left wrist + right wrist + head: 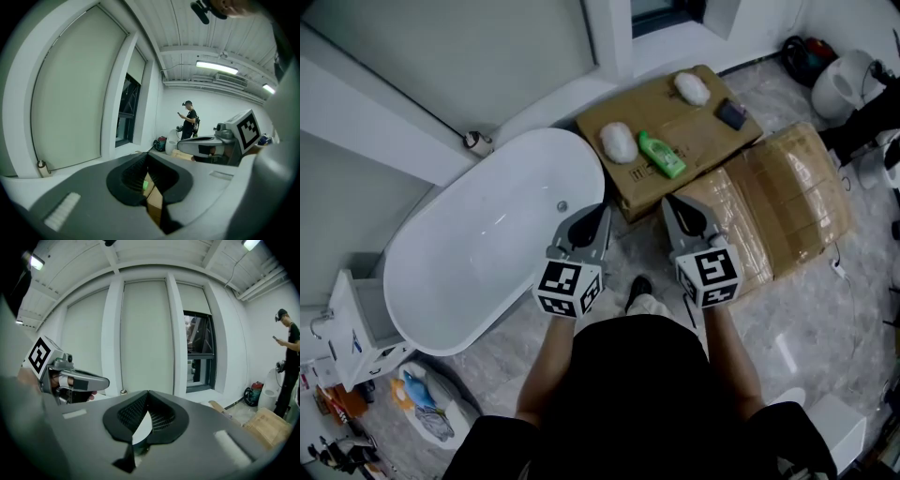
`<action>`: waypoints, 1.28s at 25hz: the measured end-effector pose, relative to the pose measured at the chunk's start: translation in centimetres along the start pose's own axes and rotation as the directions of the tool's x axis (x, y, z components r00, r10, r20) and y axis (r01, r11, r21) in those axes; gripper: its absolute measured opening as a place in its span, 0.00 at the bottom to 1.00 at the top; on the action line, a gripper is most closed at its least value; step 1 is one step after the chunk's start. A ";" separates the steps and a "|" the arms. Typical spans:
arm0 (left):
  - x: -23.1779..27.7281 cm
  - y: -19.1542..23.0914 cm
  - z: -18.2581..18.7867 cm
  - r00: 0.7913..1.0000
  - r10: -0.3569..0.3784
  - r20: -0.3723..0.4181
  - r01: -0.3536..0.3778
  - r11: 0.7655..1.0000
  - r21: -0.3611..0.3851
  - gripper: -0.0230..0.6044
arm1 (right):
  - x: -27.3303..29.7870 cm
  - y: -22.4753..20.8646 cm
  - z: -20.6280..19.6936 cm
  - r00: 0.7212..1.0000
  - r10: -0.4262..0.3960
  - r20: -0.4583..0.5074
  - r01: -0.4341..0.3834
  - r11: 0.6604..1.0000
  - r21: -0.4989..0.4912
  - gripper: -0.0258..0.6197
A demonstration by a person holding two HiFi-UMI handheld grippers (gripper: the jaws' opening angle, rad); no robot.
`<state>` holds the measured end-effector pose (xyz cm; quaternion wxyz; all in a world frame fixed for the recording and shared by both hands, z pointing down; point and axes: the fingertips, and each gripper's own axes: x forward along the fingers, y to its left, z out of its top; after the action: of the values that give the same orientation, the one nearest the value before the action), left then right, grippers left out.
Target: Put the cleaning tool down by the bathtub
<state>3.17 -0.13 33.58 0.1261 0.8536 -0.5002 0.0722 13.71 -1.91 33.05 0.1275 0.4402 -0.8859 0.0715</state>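
1. The bathtub is a smooth, glossy white oval. Only the head view shows it whole; in my right gripper view it is a white sliver behind the jaws.
2. A brown box wrapped in shiny tape sits on the marble floor. A flat cardboard sheet lies beside it, with one corner touching the tub's far end.
3. My left gripper is clenched on nothing. Its ribbed black pads meet at the tips, and cardboard and a speck of green show through the slit below them.
4. My right gripper is likewise squeezed closed and empty, hanging level with the left over the floor between the tub and the taped box.
5. Two white fluffy cleaning tools rest on the cardboard. The near one lies just beside the tub's rim and the far one is near the wall. I cannot tell which one the task means.
6. A green plastic bottle lies on its side between them.
7. A small dark flat thing is too blurred to name.
8. A standing person appears only in the gripper views.
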 end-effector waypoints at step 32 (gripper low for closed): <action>-3.2 -0.8 3.7 0.995 -0.029 0.098 0.026 0.999 0.025 0.03 | -3.2 2.3 4.3 0.996 -0.013 0.092 0.016 0.999 -0.040 0.05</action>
<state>2.30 1.86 29.07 0.0923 0.8644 -0.4932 0.0341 12.97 0.89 27.97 0.0963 0.4467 -0.8889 0.0321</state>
